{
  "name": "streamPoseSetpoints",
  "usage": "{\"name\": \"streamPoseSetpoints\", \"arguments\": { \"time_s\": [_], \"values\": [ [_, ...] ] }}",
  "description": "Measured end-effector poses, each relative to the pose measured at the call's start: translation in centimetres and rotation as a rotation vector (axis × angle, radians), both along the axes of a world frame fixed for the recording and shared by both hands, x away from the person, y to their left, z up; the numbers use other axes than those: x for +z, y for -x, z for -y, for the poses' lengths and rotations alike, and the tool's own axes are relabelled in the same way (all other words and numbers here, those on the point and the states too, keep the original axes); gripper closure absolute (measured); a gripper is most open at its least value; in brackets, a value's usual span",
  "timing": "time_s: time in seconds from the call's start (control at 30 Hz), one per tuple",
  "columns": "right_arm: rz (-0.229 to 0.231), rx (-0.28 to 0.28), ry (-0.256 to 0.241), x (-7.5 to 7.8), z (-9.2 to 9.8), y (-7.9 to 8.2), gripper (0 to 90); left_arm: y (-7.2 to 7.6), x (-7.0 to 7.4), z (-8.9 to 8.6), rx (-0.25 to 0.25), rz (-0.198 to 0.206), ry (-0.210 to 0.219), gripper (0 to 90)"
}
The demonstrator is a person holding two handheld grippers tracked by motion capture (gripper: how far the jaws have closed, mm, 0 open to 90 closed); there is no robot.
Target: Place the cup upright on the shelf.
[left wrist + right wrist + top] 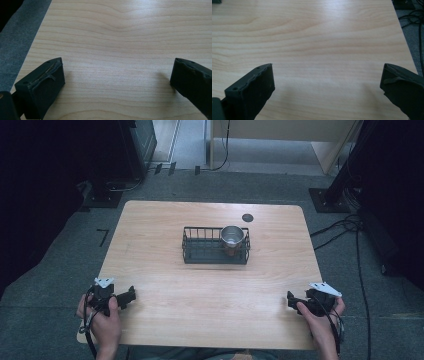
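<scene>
A: What is sitting nearest the camera?

B: Two hands are resting at the near edge of a pale wooden table (165, 280). The left gripper (131, 295) is lying near the near left corner and pointing inward; the right gripper (290, 298) is lying near the near right corner, pointing back toward it.

A: How are the jaws standing?

B: In the left gripper view, the left gripper (117, 75) is holding its two black jaws wide apart, with bare wood grain showing between them. In the right gripper view, the right gripper (327, 77) is doing the same: jaws spread, gripping nothing.

A: And farther out?

B: Past the middle of the table, a black wire basket (200, 251) is sitting well apart from both grippers. A shiny metal cup (232, 236) is standing upright inside its right end, mouth facing up.

A: Anything beyond that?

B: A small dark round disc (247, 217) is lying on the wood just behind the basket, toward the far edge. Grey floor and cables are surrounding the table.
</scene>
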State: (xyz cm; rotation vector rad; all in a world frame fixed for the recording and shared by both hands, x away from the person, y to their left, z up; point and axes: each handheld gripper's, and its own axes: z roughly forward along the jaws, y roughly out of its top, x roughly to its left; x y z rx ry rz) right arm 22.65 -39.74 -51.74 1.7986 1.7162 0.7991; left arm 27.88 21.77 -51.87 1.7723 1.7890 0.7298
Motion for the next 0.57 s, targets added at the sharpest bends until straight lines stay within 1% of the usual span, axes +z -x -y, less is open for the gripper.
{"name": "streamPoseSetpoints", "arguments": {
  "time_s": [0.13,0.17,0.2,0.23,0.33,0.57],
  "values": [
    [-0.022,-0.022,0.005,-0.8,0.8,0.9,0.0,0.0,0.0,0.0,0.000,0.000,0.000,0.0],
    [-0.030,-0.025,0.015,-0.9,0.9,1.0,0.0,0.0,0.0,0.0,0.000,0.000,0.000,0.0],
    [-0.030,-0.025,0.015,-0.9,0.9,1.0,0.0,0.0,0.0,0.0,0.000,0.000,0.000,0.0],
    [-0.028,-0.030,0.032,-1.0,1.0,1.2,0.0,0.0,0.0,0.0,0.000,0.000,0.000,0.0],
    [-0.019,-0.035,0.030,-1.1,1.3,1.5,0.0,0.0,0.0,0.0,0.000,0.000,0.000,0.0],
    [-0.018,-0.034,0.030,-1.1,1.3,1.5,0.0,0.0,0.0,0.0,0.000,0.000,0.000,0.0]
  ]
}}
